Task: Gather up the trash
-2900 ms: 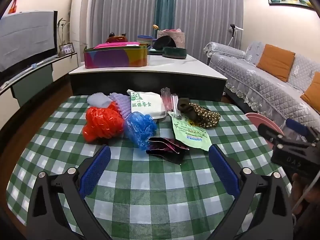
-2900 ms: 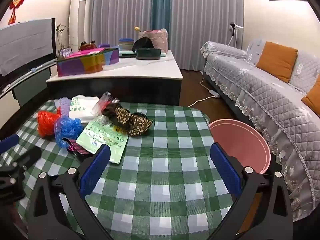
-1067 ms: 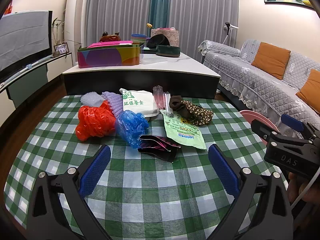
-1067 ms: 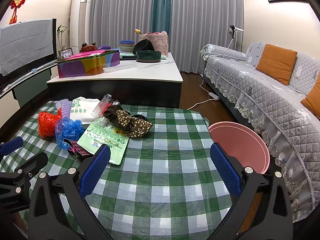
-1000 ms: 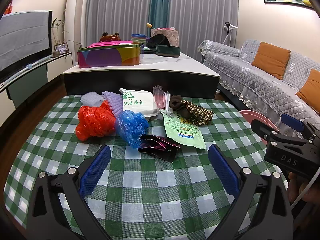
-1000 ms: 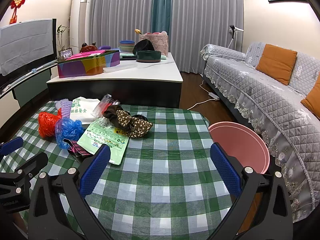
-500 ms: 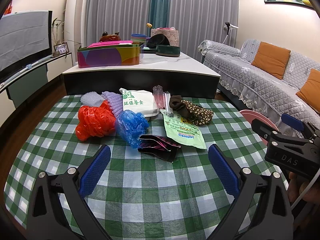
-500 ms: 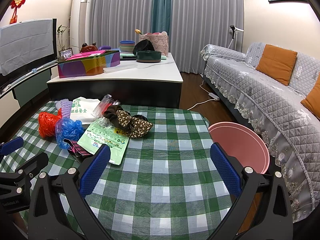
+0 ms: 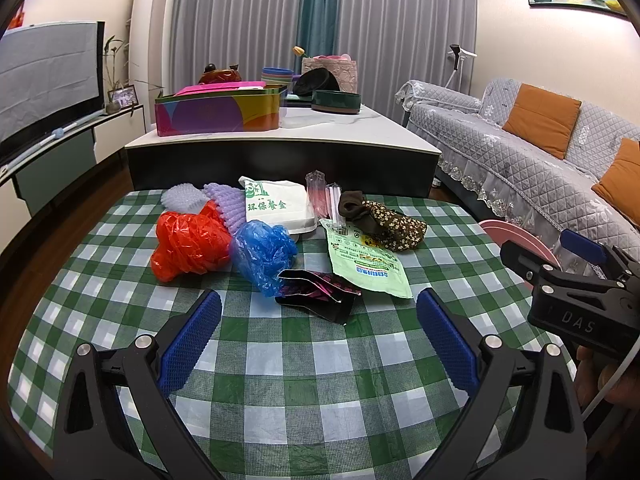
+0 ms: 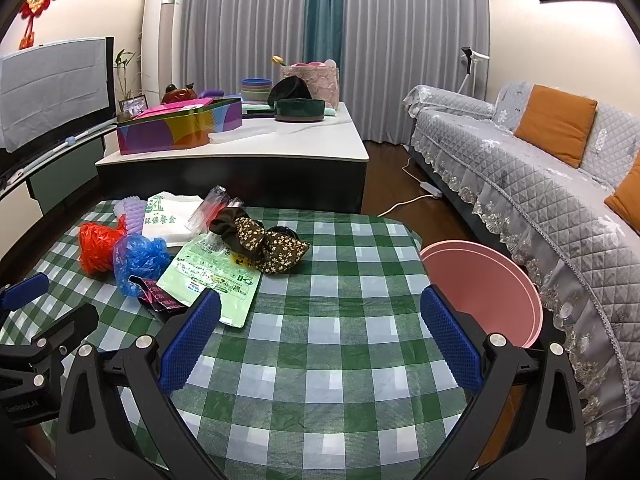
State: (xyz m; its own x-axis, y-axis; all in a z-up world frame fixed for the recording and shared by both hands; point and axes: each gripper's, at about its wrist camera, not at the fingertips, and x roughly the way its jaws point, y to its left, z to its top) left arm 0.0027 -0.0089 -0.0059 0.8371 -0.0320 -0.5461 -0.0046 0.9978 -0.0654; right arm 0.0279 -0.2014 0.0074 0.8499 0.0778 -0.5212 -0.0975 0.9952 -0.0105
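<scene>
1. On both wrist feeds I get warm, even indoor light from overhead; no lamp is in view.
2. Shadows are soft and short, pooling just under the red plastic bag [image 9: 188, 246] and the black wrapper [image 9: 316, 296].
3. A mild sheen sits on the white tabletop [image 10: 280, 140].
4. Fisheye bending is strong: the checked tablecloth [image 9: 300, 380] bulges, and the corners go black.
5. Focus is sharp centrally, slightly soft at the rims.

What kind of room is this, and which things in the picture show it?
Most likely a home living room. A quilted grey sofa with orange cushions stands along one wall, a covered flat screen faces it, and long curtains hang behind a low coffee table.
</scene>
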